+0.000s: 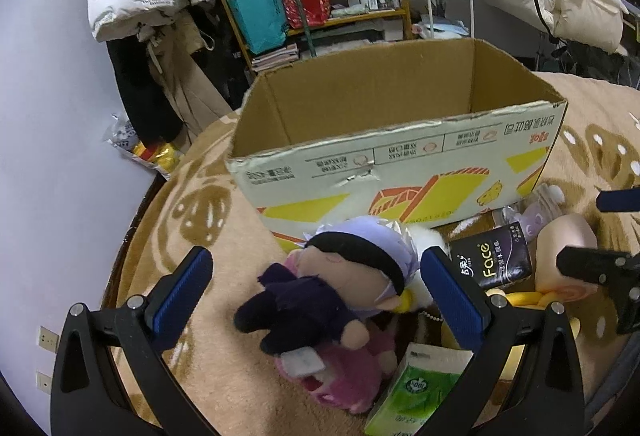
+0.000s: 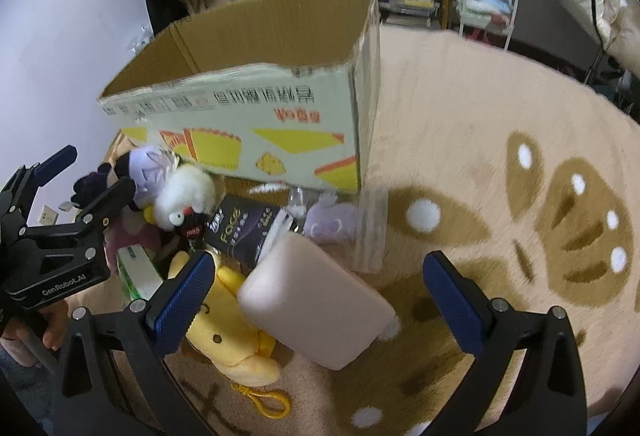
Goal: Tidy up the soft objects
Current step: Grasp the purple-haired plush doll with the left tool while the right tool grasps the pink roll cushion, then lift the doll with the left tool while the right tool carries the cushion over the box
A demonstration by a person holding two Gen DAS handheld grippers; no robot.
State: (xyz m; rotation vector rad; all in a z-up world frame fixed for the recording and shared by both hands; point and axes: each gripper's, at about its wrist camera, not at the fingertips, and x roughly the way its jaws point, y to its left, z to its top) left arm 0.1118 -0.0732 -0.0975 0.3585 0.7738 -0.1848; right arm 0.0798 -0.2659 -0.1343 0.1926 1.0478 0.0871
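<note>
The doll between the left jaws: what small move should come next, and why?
Probably lower the left gripper a little and shut it on the doll. Its jaws stand open on either side of the doll, which lies on the blanket in front of the open box, so a grasp seems to be the step before lifting it in.

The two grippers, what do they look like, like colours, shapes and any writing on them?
Both match. The left gripper and right gripper each have a black Y-shaped frame with triangular cutouts and silver screw heads. Their fingers carry flat blue pads with a fine dotted grip texture. Seen from the right camera, the left gripper's black body reads "GenRobot.AI" in white. No cables show.
</note>
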